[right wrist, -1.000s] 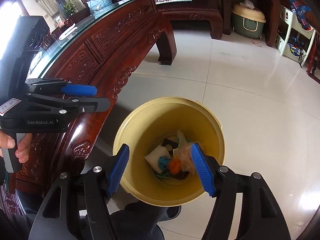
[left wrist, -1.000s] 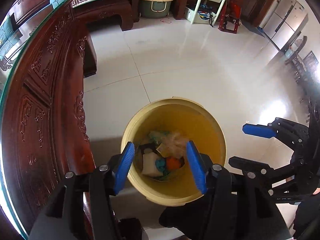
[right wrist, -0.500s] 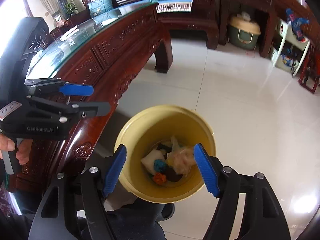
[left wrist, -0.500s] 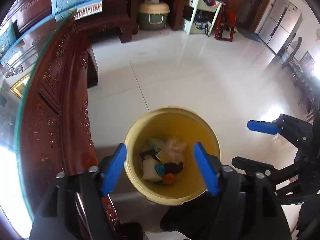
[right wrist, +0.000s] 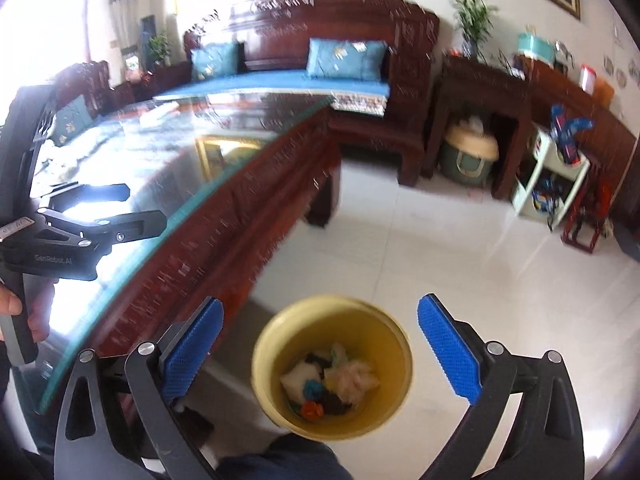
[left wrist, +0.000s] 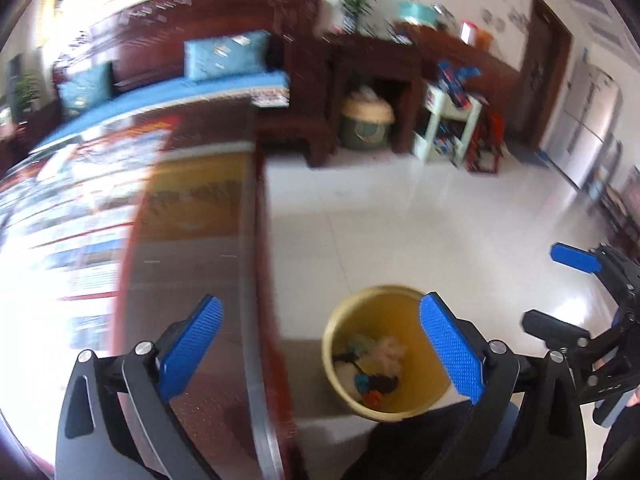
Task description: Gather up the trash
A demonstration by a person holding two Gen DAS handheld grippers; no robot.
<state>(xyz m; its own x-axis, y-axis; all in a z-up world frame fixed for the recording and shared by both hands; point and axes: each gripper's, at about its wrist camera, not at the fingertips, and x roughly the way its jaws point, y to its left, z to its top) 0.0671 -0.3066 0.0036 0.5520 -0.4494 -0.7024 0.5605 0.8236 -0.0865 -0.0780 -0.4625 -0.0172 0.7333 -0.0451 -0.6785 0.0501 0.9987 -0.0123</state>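
A yellow bin (left wrist: pixel 416 308) stands on the white floor beside the table, with crumpled trash (left wrist: pixel 372 368) in its bottom. It also shows in the right wrist view (right wrist: pixel 276 336), with its trash (right wrist: pixel 332 380). My left gripper (left wrist: pixel 320 352) is open and empty, high over the table edge and the bin. My right gripper (right wrist: pixel 318 354) is open and empty, well above the bin. The right gripper (left wrist: pixel 560 292) shows at the right of the left view, and the left gripper (right wrist: pixel 140 208) at the left of the right view.
A dark carved wooden table with a glass top (right wrist: pixel 168 152) runs along the left. A wooden sofa with blue cushions (right wrist: pixel 344 60) stands behind it. A green covered basket (right wrist: pixel 470 156) and a white shelf (right wrist: pixel 552 176) stand at the far wall.
Both grippers have risen and tilted up from the bin, which now looks smaller and lower in both views. The table top and the far wall have come into view. Both stay open.
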